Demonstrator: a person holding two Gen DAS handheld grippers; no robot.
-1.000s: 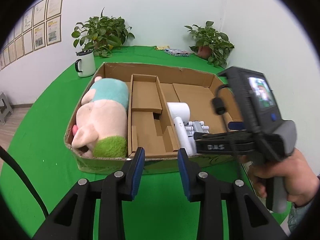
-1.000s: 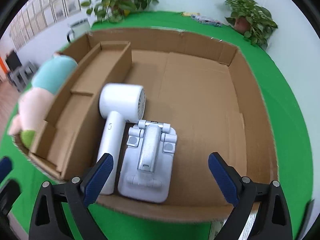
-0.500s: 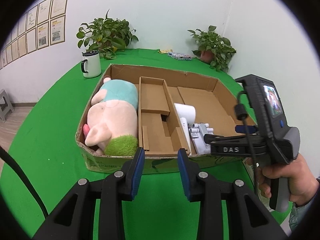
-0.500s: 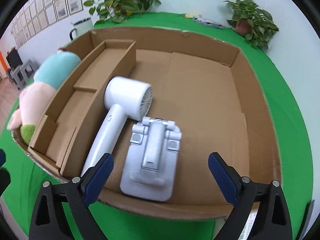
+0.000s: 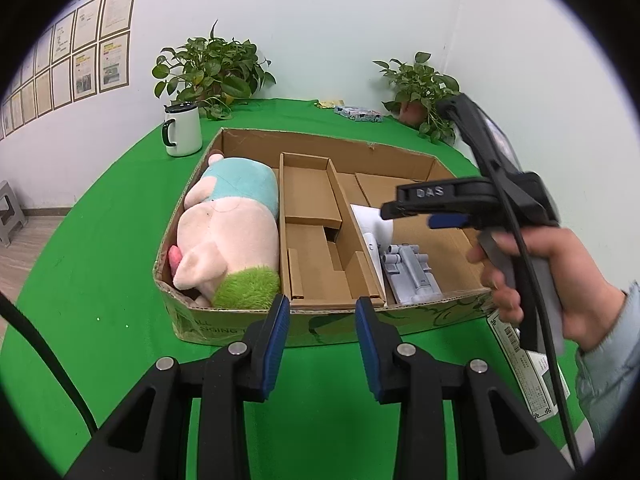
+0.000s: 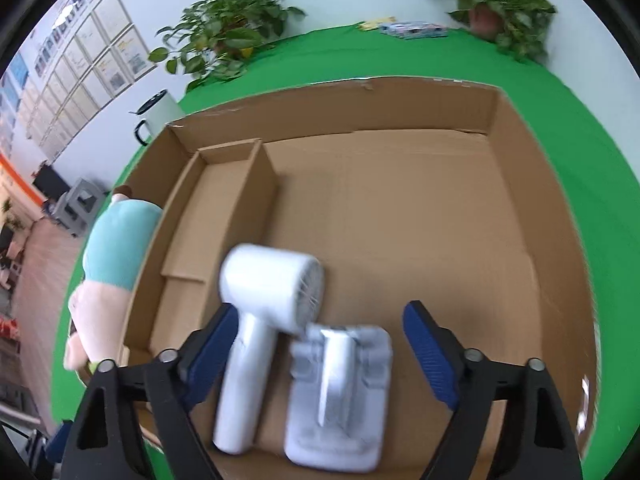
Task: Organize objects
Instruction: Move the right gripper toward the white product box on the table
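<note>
Two grippers are recorded over one cardboard box (image 5: 328, 320) on a green cloth-covered table (image 5: 100, 240)
Left gripper (image 5: 320, 334): held before the box's near wall, jaws narrow, nothing between them
Right gripper (image 6: 320, 344): held over the right compartment, jaws fairly wide and just narrowed, nothing pressed by the pads; carried by a hand (image 5: 532, 280) in a pale sleeve
Contents: plush pig (image 5: 228, 236) in the left compartment; the middle cardboard insert (image 5: 316, 240) is unoccupied; white hair dryer (image 6: 260, 320) and grey folding stand (image 6: 340, 384) lie side by side, near touching, in the right compartment
Risks, judged: the dryer's handle could be nudged by the near pad should a grasp on the stand be attempted, the two lying so close; the dryer's smooth rounded shell could slip from a loose grip; the thin divider could be bent by a low sweep
Surroundings: white mug (image 5: 182, 130), two potted plants (image 5: 212, 72), a small packet at the far edge, a printed leaflet (image 5: 528, 364) by the box, framed sheets on white walls
</note>
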